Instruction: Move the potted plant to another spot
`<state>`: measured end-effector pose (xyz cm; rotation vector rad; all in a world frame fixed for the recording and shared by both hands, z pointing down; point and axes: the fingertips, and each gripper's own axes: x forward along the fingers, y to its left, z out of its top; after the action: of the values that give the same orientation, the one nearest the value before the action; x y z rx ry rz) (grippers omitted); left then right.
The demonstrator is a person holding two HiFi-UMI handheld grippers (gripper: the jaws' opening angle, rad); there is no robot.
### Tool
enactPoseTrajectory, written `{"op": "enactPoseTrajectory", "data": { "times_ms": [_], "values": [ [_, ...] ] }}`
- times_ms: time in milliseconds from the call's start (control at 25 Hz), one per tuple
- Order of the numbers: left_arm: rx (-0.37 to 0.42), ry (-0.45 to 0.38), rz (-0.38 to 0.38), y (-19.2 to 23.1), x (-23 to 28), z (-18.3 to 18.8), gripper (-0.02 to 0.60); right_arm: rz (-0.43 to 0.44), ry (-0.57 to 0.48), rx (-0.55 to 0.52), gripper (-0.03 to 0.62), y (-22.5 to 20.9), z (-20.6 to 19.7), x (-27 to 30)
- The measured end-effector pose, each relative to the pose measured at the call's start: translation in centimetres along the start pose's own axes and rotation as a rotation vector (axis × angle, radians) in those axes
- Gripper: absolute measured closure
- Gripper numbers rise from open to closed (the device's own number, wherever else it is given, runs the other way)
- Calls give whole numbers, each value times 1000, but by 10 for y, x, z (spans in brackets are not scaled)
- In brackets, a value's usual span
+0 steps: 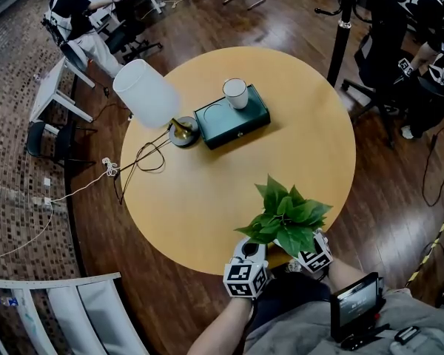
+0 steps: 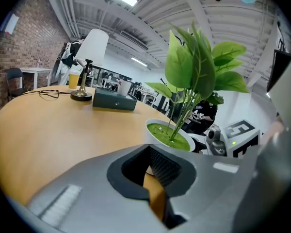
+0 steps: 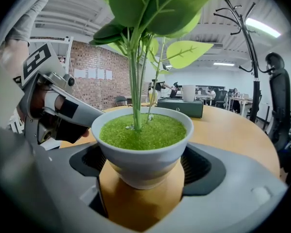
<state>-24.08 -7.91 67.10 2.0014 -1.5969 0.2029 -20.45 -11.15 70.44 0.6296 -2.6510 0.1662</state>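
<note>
Smooth matt white pot (image 3: 143, 165), matt wooden table (image 1: 207, 198)

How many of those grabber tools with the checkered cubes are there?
2. The left tool is at the round table's near edge, just left of the potted plant. The right tool is on the plant's right, with the plant between its jaws.

No readable text, label, brand, number or sign in any view
</note>
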Motion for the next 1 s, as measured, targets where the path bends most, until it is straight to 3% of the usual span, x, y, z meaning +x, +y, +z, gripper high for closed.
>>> {"op": "enactPoseTrajectory", "data": {
  "times_ms": [520,1000],
  "values": [
    [7,1,37,-3,-11,-8,580,6,-7,-20,83,-5,-3,-15],
    [-7,-59,40,-47,-58,-8,580,-1,-30,-17,127,6,14,-91]
  ]
}}
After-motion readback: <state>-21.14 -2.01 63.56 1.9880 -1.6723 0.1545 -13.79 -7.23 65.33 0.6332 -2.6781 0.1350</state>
